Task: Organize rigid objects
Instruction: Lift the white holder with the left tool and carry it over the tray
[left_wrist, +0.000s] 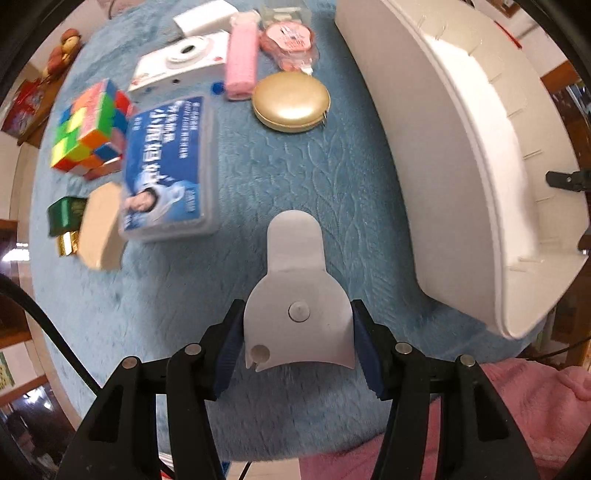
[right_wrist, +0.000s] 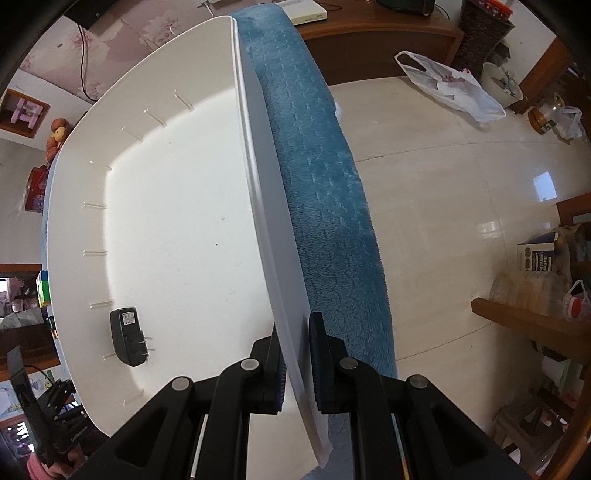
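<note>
- Where the blue plush cover (left_wrist: 314, 177) is spread over the tabletop, the loose items are grouped toward its far left corner.
- Left gripper (left_wrist: 299, 347): its jaws are closed on a flat grey plastic piece (left_wrist: 297, 295), which is held above the near edge of the tabletop.
- Right gripper (right_wrist: 297, 365): its jaws are clamped on the side wall of the white bin (right_wrist: 166, 221), one pad inside and one outside.
- White bin: set along the right edge of the tabletop; a narrow strip of blue cover is left showing beside its outer wall.
- Black power adapter (right_wrist: 127, 336): laid on the bin floor, close to the bin's inner wall, prongs turned toward the middle.
- Blue-labelled clear case (left_wrist: 168, 166): laid flat near the left edge.
- Colour cube (left_wrist: 90, 127): placed just left of the case, touching or nearly so; which cannot be told.
- Green box (left_wrist: 66, 214): placed at the left edge, partly hidden by a tan card-like piece (left_wrist: 99, 229).
- White compact camera (left_wrist: 181, 62): placed beyond the case.
- Pink roll (left_wrist: 242, 64): laid just right of the camera.
- Gold round case (left_wrist: 291, 101): placed near the middle of the far side, beside the roll.
- Pink packaged tape (left_wrist: 290, 40): laid beyond the gold case.
- White block (left_wrist: 205, 16): placed at the far edge.
</note>
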